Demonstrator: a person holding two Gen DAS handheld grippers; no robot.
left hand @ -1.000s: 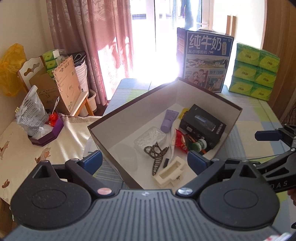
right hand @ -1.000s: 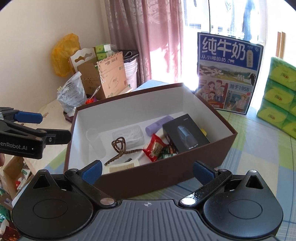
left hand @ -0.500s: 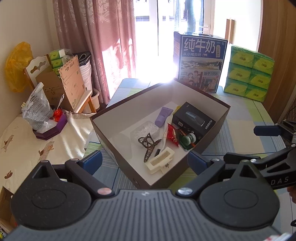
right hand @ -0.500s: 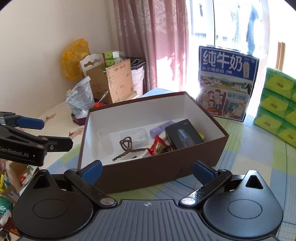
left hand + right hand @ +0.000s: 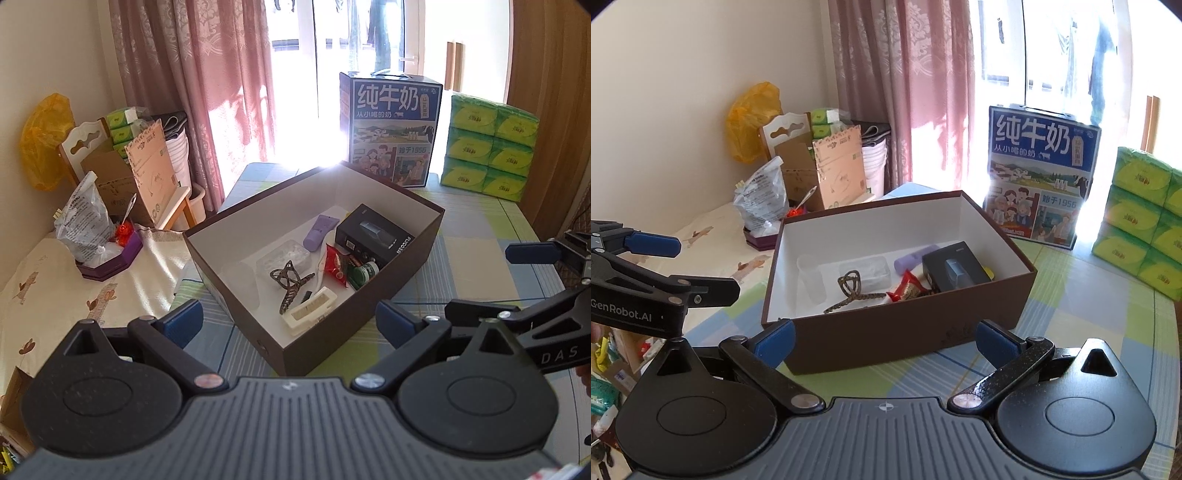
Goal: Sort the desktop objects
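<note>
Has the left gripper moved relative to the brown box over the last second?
Yes. The left gripper has backed away: the brown box looks smaller, and more table shows.

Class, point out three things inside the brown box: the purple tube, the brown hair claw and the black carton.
purple tube (image 5: 320,232), left wrist view, on the middle of its body.
brown hair claw (image 5: 289,279), left wrist view, on its looped top.
black carton (image 5: 955,271), right wrist view, on its top face.

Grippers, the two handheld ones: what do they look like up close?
Both the left gripper and right gripper are black, with ribbed grey bases, round discs, silver pivot screws and blue-padded fingers. White side lettering reads "GenRobot.AI" on the left one.
</note>
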